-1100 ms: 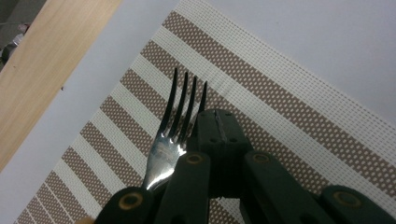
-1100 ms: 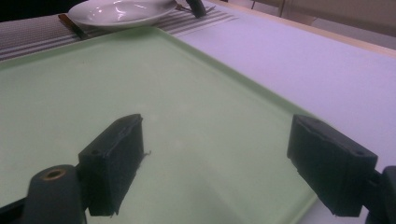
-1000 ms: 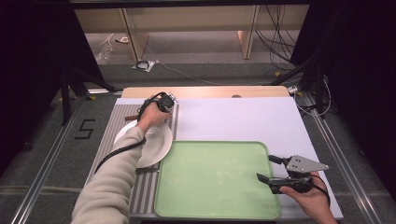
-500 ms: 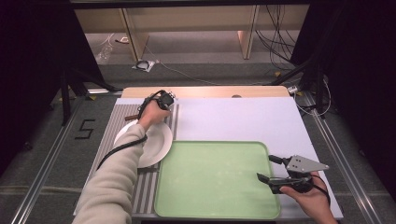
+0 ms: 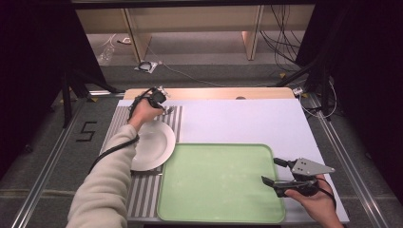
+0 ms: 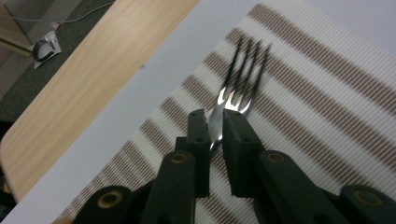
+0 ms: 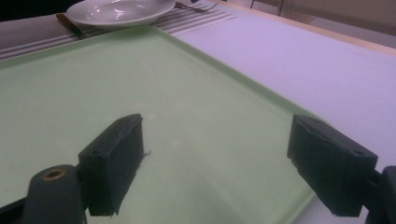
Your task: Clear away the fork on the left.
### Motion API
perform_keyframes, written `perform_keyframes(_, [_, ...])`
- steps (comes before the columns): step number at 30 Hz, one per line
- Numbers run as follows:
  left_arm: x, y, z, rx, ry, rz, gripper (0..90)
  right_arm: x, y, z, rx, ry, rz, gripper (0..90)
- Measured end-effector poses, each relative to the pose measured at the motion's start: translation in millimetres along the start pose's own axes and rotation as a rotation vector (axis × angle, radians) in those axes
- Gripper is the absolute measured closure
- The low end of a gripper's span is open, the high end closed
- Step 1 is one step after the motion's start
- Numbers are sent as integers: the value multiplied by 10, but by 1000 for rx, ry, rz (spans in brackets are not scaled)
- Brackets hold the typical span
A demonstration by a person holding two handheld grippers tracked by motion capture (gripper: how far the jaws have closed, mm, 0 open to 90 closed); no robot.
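A metal fork (image 6: 243, 74) lies on the striped mat (image 6: 327, 93) at the table's far left, beyond the white plate (image 5: 152, 145). My left gripper (image 6: 215, 122) points at it. Its jaws have just been opening and stand slightly apart, with the fork's neck between them. From above, the left gripper (image 5: 159, 97) sits at the mat's far end, the fork (image 5: 168, 110) just in front of it. My right gripper (image 5: 272, 171) hovers open over the near right corner of the green tray (image 5: 218, 185), nothing between its jaws. Close up, the right gripper (image 7: 215, 154) has bare tray (image 7: 93, 74) below it.
The striped mat (image 5: 145, 199) runs along the tray's left side. A thin dark utensil (image 7: 70, 25) lies beside the plate (image 7: 116, 10). White sheet (image 5: 247, 118) covers the table behind the tray. A wooden strip (image 5: 214, 92) forms the far edge, with cables on the floor beyond.
My left hand and gripper have shifted a little to the left at the far end of the mat. The right gripper has stayed where it was.
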State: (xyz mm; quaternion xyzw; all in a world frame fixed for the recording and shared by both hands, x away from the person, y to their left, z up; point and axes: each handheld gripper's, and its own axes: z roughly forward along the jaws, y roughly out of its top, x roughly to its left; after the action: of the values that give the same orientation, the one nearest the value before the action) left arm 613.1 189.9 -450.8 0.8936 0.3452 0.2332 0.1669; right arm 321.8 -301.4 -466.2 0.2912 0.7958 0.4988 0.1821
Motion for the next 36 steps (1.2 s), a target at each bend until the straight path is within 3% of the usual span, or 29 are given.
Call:
perform_keyframes(1, [52, -49, -15, -6, 7, -6, 729, 1, 1, 9, 0, 2, -2, 197])
perform_keyframes(6, [233, -259, -57, 11, 12, 33, 644, 4, 7, 13, 0, 0, -3, 197])
perform_keyframes(14, [320, -411, -18, 38, -32, 47, 593, 5, 8, 24, 3, 0, -3, 197])
perform_keyframes(25, [304, -434, 37, 98, -68, 104, 597, 1, 9, 26, 1, 1, -2, 197])
perform_keyframes(32, [308, -428, 55, 108, -81, 119, 641, -2, 10, 23, 2, 0, 0, 197])
perform_keyframes(36, [312, -423, 60, 114, -100, 102, 683, 3, 13, 22, 1, 0, -2, 197])
